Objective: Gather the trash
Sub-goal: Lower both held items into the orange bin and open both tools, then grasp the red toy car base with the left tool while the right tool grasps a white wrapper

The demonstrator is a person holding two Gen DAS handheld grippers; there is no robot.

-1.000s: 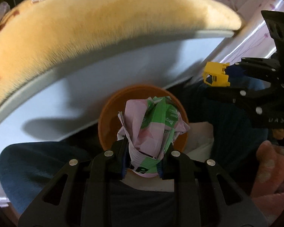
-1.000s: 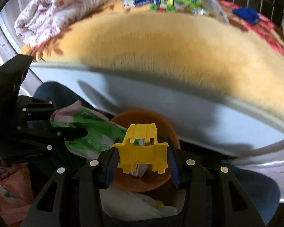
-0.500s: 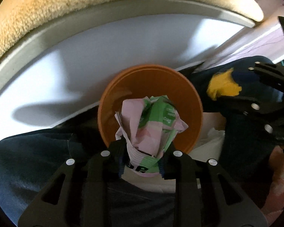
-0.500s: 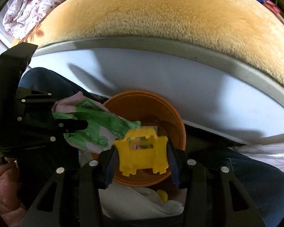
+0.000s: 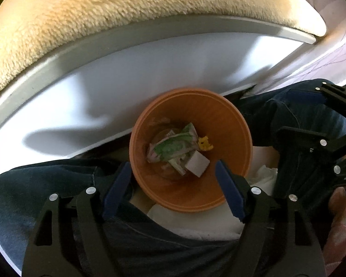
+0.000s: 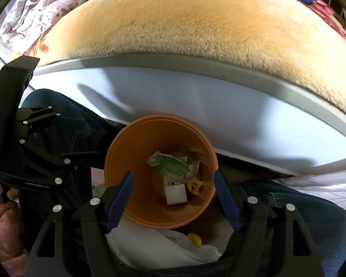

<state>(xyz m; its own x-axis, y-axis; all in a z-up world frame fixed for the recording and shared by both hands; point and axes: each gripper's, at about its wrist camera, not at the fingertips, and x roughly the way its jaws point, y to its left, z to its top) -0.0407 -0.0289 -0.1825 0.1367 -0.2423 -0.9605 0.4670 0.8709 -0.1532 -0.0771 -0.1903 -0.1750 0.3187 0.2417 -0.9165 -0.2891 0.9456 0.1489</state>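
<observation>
An orange bin (image 5: 230,124) stands below both grippers, between a person's knees; it also shows in the right wrist view (image 6: 124,143). Inside lie a crumpled pink and green wrapper (image 5: 173,146) (image 6: 173,165), a small yellow plastic piece (image 5: 204,143) (image 6: 196,184) and a white block (image 5: 197,166) (image 6: 175,194). My left gripper (image 5: 174,190) is open and empty above the bin's near rim. My right gripper (image 6: 174,199) is open and empty above the bin. Each gripper shows at the side of the other's view.
A bed with a fuzzy tan blanket (image 6: 196,23) and a white frame side (image 6: 219,108) rises just behind the bin. Jeans-clad legs (image 5: 46,184) flank the bin. A flowered quilt (image 6: 34,7) lies at the back left. White cloth (image 6: 161,247) lies under the bin.
Both grippers have opened. The wrapper has dropped from my left gripper and the yellow piece from my right gripper into the orange bin.
</observation>
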